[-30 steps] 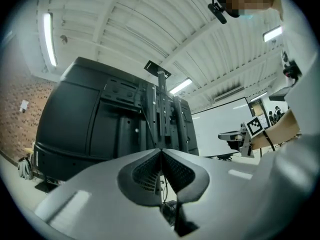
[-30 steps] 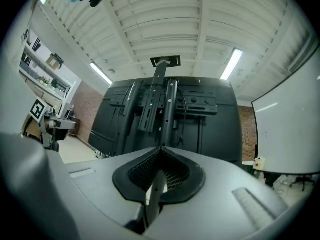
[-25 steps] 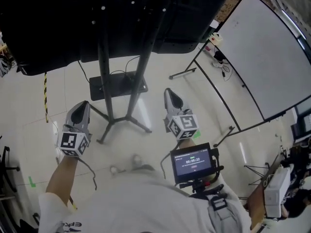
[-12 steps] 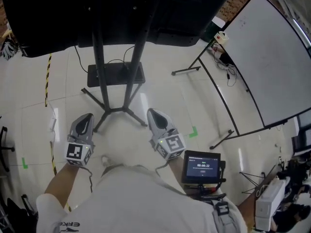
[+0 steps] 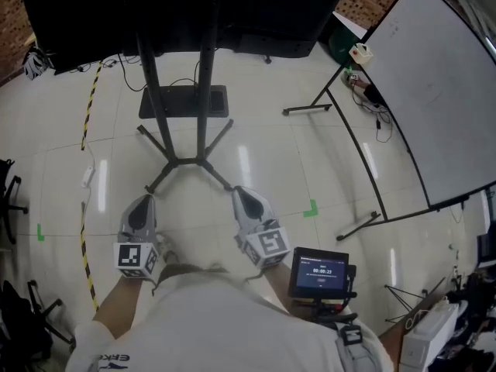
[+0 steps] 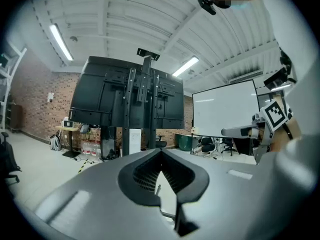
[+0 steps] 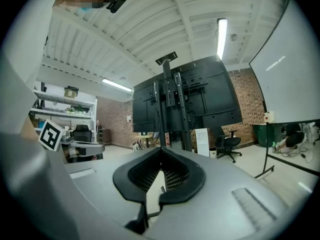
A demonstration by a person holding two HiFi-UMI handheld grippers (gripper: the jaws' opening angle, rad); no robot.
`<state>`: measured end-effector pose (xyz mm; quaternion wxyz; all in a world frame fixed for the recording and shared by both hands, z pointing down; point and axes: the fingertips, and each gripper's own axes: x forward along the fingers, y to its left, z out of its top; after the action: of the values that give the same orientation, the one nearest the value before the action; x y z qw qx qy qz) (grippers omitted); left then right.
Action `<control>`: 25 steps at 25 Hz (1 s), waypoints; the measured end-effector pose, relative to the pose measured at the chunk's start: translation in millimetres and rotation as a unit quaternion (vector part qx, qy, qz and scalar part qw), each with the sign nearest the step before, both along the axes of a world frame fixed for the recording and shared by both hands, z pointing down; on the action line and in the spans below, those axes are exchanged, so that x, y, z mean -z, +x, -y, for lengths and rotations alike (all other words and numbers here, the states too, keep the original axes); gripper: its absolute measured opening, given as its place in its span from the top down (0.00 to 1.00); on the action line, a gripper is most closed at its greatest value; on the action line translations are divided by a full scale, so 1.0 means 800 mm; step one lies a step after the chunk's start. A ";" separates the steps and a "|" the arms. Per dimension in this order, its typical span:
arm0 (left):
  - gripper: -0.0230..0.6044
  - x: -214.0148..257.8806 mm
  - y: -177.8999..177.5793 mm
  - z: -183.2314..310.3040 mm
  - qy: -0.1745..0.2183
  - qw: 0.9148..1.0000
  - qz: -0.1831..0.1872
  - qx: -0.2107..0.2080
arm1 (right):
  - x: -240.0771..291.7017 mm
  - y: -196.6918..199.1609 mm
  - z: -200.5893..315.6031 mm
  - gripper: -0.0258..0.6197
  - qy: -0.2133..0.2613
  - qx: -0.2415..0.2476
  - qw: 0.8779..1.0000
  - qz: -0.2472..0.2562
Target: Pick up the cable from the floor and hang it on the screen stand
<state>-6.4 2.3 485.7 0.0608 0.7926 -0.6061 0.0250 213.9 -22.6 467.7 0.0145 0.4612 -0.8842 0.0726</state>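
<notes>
Pointing toward the stand (image 5: pixel 183 161), the left gripper (image 5: pixel 142 204) and right gripper (image 5: pixel 241 198) sit side by side close to the person's body, each with its fingers (image 6: pixel 200 179) pressed together on nothing. Lying on the floor (image 5: pixel 263 153) off to the left of the left fingers, the striped cable (image 5: pixel 83 235) runs from near the screen (image 5: pixel 178 6) toward the person, touching neither gripper. Ahead of the fingers the stand's legs spread on the floor, and a whiteboard (image 5: pixel 434 107) stands well to the right of the right fingers.
</notes>
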 end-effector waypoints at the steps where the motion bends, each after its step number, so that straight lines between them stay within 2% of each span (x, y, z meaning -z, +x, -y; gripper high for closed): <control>1: 0.96 0.000 0.008 -0.012 -0.001 1.000 0.001 0.002 | -0.001 0.003 -0.013 0.94 -0.002 0.007 1.000 -0.001; 5: 0.96 -0.005 0.028 -0.045 -0.006 1.000 0.006 0.006 | -0.009 0.011 -0.051 0.94 -0.016 0.022 1.000 -0.004; 8: 0.96 -0.009 0.032 -0.065 -0.011 1.000 0.008 0.004 | -0.009 0.014 -0.071 0.94 -0.009 0.024 1.000 -0.009; 25: 0.96 -0.007 0.001 -0.096 -0.005 1.000 -0.003 -0.006 | -0.006 -0.042 -0.115 0.94 0.003 0.021 0.999 -0.027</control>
<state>-5.9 78.8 491.4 0.0667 0.7962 -0.6008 0.0260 180.4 69.4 472.2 0.0383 0.4443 -0.8932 0.0578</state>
